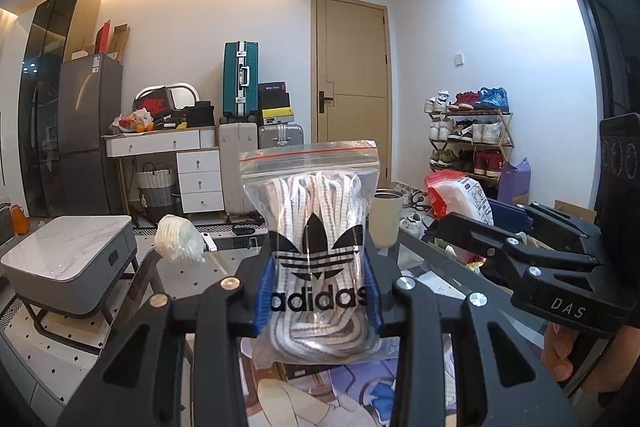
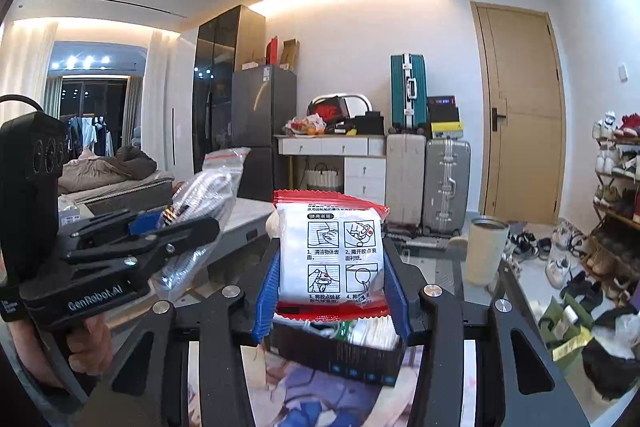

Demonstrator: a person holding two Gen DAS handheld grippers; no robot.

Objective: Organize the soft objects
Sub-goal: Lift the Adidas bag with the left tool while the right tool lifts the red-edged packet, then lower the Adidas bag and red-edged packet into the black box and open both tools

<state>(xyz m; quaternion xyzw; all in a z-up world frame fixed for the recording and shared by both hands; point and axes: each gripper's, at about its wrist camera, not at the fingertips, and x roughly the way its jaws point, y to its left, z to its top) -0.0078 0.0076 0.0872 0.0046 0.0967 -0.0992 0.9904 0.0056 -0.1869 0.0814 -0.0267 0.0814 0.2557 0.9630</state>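
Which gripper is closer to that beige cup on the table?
Right. The right gripper, shut on the red-edged packet, has the beige cup just beyond it; the left gripper, holding the adidas bag, sits farther left.

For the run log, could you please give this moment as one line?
left tool: shut on lace bag | right tool: shut on red-edged packet | both lifted

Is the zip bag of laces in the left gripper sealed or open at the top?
Cannot tell for sure. The zip bag stands upright in the left gripper, its red-striped top edge flat with no visible gap.
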